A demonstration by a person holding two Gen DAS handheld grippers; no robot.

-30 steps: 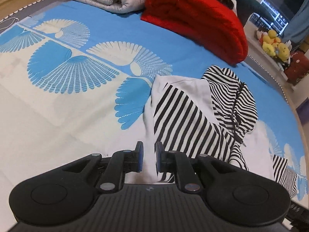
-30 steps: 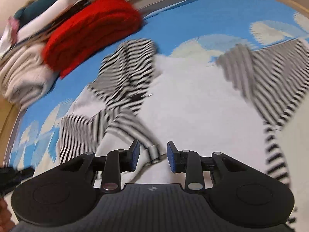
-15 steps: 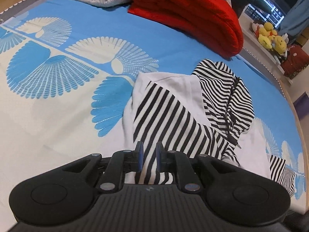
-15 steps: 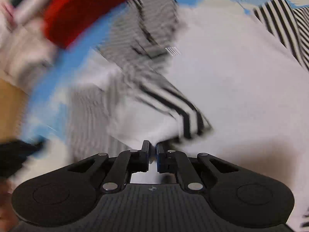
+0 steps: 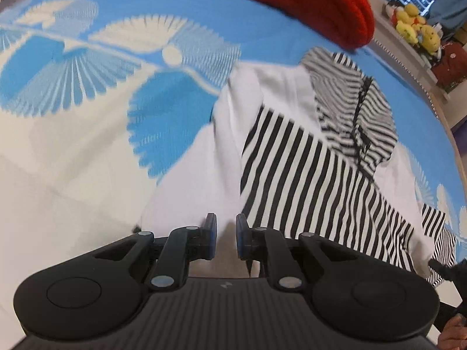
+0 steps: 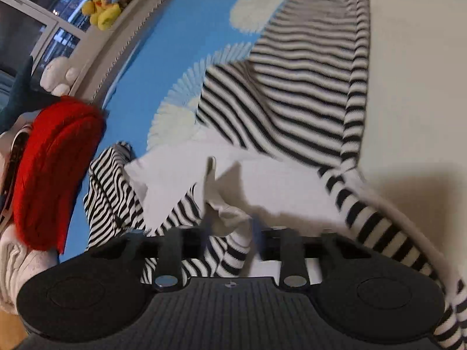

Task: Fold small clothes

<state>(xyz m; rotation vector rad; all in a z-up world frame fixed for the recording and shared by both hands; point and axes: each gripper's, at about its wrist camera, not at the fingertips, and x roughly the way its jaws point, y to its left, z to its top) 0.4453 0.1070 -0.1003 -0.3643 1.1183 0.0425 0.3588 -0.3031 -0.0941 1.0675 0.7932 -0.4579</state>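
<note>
Blue-and-white fan-print bedspread [image 5: 87,93] under your striped garment [image 5: 306,169], red blanket [image 5: 306,3] behind, plush toys [image 6: 105,5] by the window, left gripper [image 5: 223,240] narrowly apart and empty, right gripper [image 6: 230,230] just opening around a striped cuff [image 6: 230,250].

The hoodie [image 5: 292,151] was soft knit cloth, part plain white, part black-striped. Beneath it the sheet [image 5: 87,145] looked smooth, matt woven cotton. The red blanket [image 6: 49,169] was fuzzy (almost towel-like). The grippers' [image 5: 224,239] bodies were matt black plastic, ribbed, with shiny metal pins.
</note>
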